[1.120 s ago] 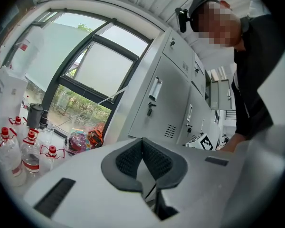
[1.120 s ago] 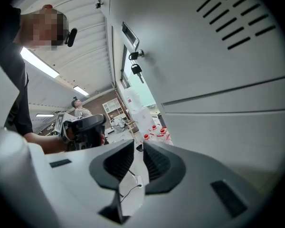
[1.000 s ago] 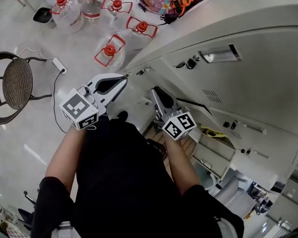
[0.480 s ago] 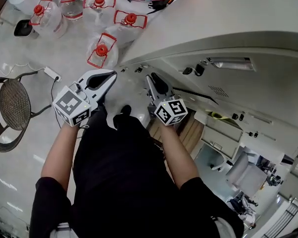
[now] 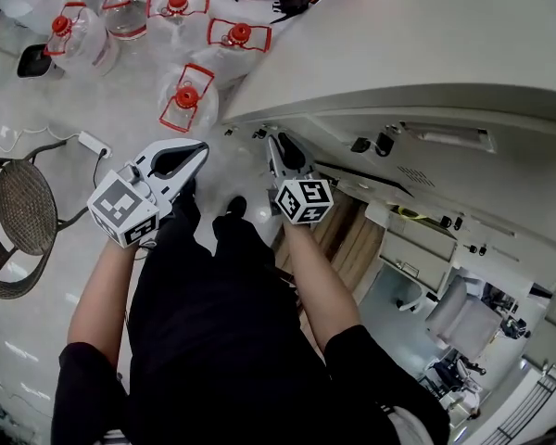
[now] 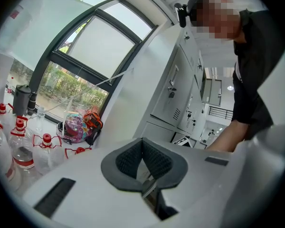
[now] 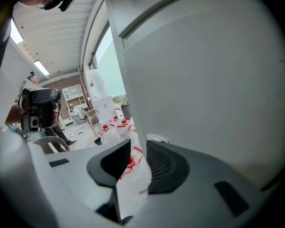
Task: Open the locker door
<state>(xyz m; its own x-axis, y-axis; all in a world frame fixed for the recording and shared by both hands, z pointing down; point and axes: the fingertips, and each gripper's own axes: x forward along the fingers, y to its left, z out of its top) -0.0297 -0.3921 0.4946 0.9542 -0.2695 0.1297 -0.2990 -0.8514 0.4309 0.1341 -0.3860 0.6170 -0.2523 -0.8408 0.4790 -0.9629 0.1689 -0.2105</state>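
head view: the person's arms and dark clothing hide the floor beneath both grippers. the left gripper [image 5: 199, 148] hangs over the floor near clear, red-capped bottles [image 5: 187, 95]; their contents cannot be made out. the right gripper [image 5: 274, 142] has its tips at the corner of the locker bank. the locker door [image 5: 426, 165] lies just right of it, and whether it is ajar is hard to tell.

left gripper view: the pads [image 6: 154, 159] meet, with nothing between them.

right gripper view: the pads [image 7: 159, 163] stand a narrow gap apart and hold nothing. the door's pale panel fills the right side, close beside the gripper.
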